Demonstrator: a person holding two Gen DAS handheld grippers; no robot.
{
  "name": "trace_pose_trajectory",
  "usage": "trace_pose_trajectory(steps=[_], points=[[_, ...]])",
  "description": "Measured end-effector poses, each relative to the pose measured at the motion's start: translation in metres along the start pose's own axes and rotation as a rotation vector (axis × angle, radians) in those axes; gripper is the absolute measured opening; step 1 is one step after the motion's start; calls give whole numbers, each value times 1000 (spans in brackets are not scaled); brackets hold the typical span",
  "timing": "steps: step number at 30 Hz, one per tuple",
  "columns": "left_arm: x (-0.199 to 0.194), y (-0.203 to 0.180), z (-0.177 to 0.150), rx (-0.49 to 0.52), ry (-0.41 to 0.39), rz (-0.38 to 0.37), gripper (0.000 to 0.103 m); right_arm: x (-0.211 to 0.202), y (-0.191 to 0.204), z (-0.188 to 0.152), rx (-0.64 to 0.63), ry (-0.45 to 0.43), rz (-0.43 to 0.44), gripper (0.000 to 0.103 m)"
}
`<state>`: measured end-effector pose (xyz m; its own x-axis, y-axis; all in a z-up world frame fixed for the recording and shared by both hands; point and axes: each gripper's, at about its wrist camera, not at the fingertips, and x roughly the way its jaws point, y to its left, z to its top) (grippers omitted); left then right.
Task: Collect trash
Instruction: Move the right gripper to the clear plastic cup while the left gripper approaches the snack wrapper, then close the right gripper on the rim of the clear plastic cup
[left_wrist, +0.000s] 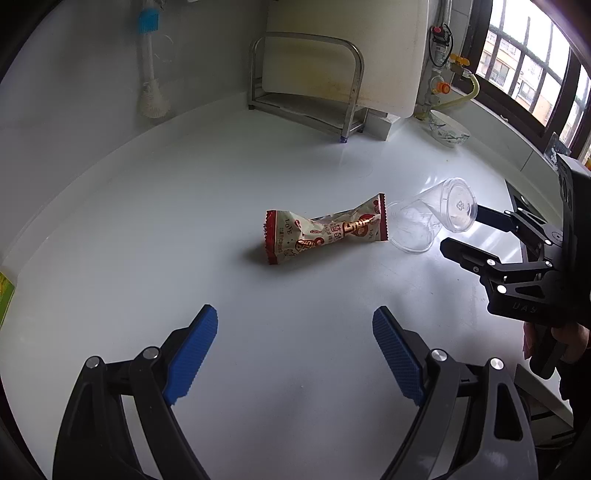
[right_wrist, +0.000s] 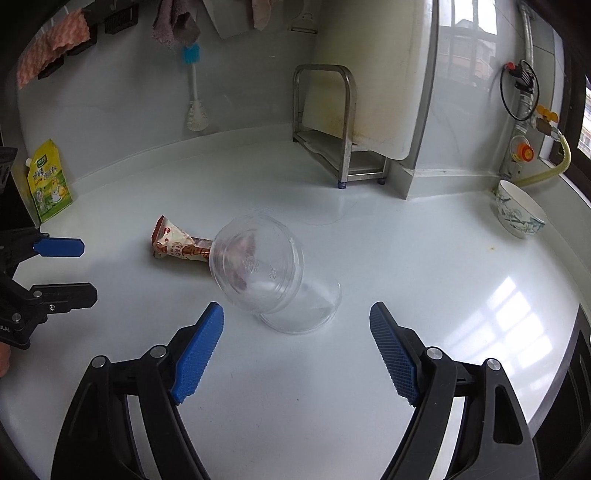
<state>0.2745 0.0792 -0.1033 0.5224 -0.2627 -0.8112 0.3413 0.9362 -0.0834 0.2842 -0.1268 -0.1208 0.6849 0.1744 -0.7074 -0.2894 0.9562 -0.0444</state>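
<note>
A crumpled red and cream snack wrapper (left_wrist: 327, 232) lies on the white counter (left_wrist: 184, 221). A clear plastic cup (left_wrist: 432, 218) lies tipped right beside its right end. My left gripper (left_wrist: 295, 350) is open and empty, short of the wrapper. My right gripper (right_wrist: 297, 345) is open and empty, just short of the cup (right_wrist: 269, 273), with the wrapper (right_wrist: 181, 247) behind it. In the left wrist view the right gripper (left_wrist: 461, 230) sits at the cup's base. In the right wrist view the left gripper (right_wrist: 79, 269) is at the left edge.
A metal rack (left_wrist: 306, 85) holding a white cutting board stands at the back. A bottle brush (left_wrist: 149, 74) hangs on the wall. A patterned bowl (right_wrist: 517, 214) sits at the right by the gas pipe. A yellow-green pouch (right_wrist: 48, 181) leans at the left wall.
</note>
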Motion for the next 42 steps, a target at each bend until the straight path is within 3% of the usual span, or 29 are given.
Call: trace_pose_trajectory(steps=[8,17,26,30,34,37,42], points=[[8,7,5,-26,24,4,84,13,19,4,-250,-37,-36,78],[11,9,7,-34,30,10,84,31,23,15,-288,-41,31,78],[13,8,6,-34,35,8,84,37,21,20,-240,-45,61,76],[13,8,5,-37,36,4,84,40,20,21,-236,-27,60,55],[12,8,5,-38,31,1,84,38,20,19,-222,-21,49,50],[11,7,5,-34,28,0,84,36,15,19,-151,-13,40,43],[12,5,8,-28,16,-6,84,28,-6,16,43,-9,48,42]])
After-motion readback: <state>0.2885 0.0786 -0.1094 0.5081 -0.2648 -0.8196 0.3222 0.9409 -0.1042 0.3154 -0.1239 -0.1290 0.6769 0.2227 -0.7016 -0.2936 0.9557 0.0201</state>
